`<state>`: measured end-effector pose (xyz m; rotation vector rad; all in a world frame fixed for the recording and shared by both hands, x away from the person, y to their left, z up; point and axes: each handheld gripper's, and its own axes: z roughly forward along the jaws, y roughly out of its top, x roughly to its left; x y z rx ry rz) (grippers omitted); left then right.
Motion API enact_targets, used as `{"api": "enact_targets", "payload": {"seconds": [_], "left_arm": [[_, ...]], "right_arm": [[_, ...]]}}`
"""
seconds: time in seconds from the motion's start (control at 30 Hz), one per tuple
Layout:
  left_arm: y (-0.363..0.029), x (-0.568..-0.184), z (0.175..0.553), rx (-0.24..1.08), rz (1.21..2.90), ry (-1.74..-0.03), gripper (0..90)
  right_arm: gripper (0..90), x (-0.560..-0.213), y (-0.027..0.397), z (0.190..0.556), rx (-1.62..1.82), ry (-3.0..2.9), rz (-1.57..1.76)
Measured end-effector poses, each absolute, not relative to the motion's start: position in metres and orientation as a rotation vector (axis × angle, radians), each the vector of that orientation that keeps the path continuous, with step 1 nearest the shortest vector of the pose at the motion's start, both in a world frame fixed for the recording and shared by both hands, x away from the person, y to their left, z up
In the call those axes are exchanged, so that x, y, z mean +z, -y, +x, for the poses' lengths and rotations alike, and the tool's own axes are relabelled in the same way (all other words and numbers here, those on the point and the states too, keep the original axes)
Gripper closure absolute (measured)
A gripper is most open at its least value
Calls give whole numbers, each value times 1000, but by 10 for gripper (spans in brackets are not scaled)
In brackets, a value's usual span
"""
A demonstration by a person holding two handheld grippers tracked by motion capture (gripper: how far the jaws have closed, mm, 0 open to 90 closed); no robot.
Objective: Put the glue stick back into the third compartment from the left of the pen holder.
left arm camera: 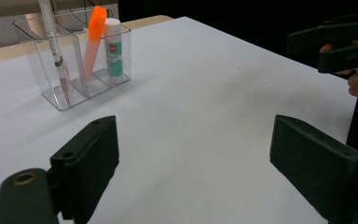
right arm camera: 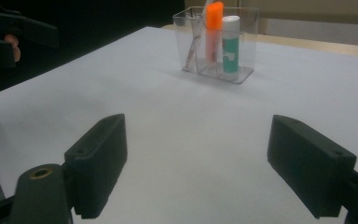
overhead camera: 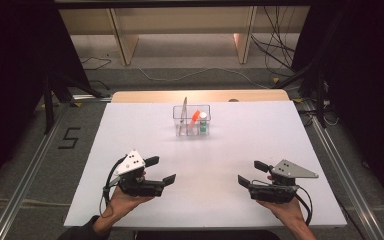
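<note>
1. Nearest the person, the left gripper [overhead camera: 162, 170] and right gripper [overhead camera: 252, 173] hover over the white tabletop [overhead camera: 205, 165], fingers [left arm camera: 86, 163] spread wide, holding nothing.
2. Farther back, well apart from both, a clear organizer [overhead camera: 192, 120] holds an orange marker [overhead camera: 195, 116], glue stick [overhead camera: 203, 121] and pen [overhead camera: 183, 113], with bare tabletop between.

The white table [overhead camera: 205, 165] fills the centre of the high view. A clear plastic organizer [overhead camera: 192, 120] stands directly on the table, upper centre of the frame, near the far edge. A wooden strip [overhead camera: 145, 96] borders that edge.
</note>
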<state>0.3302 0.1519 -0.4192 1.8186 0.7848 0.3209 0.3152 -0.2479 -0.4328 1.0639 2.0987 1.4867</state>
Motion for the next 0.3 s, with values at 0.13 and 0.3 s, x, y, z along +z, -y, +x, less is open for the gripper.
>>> {"api": "enact_targets", "payload": {"seconds": [0.13,0.3], "left_arm": [[-152,-419,330,324,1814,-786,151],[-153,-419,331,325,1814,-788,151]], "right_arm": [[208,-433,248,315,1490,-2098,1064],[208,-433,248,316,1483,-2099,1063]]}}
